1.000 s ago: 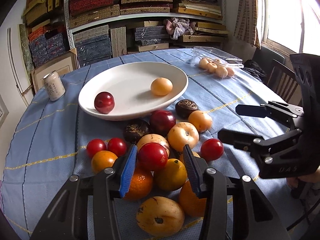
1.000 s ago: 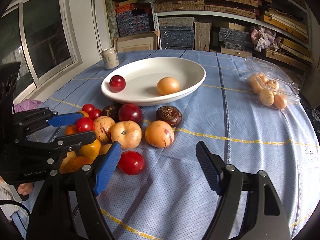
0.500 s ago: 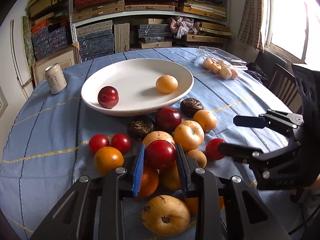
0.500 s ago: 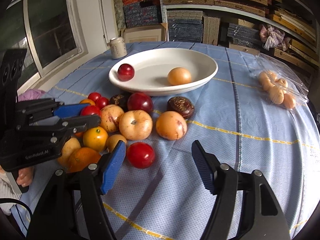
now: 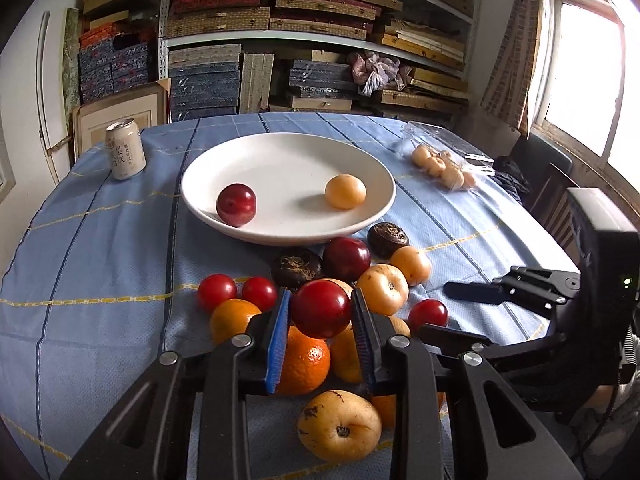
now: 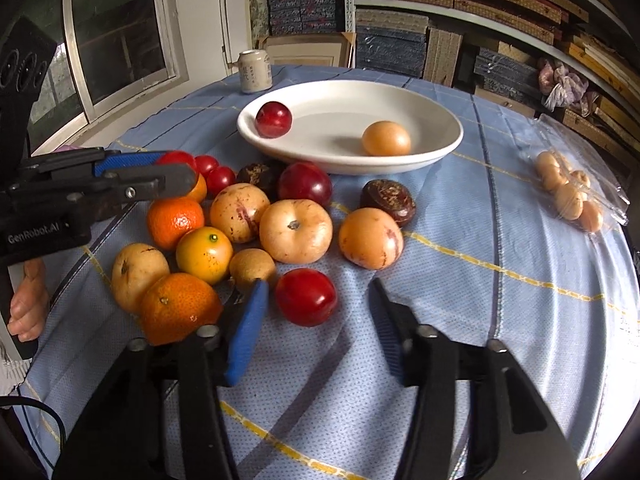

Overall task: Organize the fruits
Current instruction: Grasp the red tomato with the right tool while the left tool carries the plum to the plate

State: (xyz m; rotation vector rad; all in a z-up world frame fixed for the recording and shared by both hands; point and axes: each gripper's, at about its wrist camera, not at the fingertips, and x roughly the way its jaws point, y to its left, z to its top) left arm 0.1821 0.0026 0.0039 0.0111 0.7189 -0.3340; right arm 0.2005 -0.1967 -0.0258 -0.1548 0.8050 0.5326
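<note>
My left gripper (image 5: 321,310) is shut on a red plum (image 5: 320,309) and holds it just above the fruit pile; it also shows in the right wrist view (image 6: 176,170). The white plate (image 5: 360,160) behind the pile holds one red plum (image 5: 236,205) and one pale orange fruit (image 5: 345,191). My right gripper (image 6: 316,300) is open, its jaws on either side of another red plum (image 6: 306,297) that lies on the cloth at the pile's near edge. Oranges (image 6: 175,220), pale round fruits (image 6: 296,231) and dark fruits (image 6: 388,201) lie loose in front of the plate (image 6: 440,148).
A drink can (image 5: 125,149) stands at the back left of the blue tablecloth. A clear bag of small tan fruits (image 5: 444,164) lies at the back right. Shelves of stacked boxes stand behind the table. A chair (image 5: 556,196) is at the right edge.
My left gripper closed on the red plum and lifted it slightly. My right gripper moved forward and lower until its jaws came around the red plum on the cloth.
</note>
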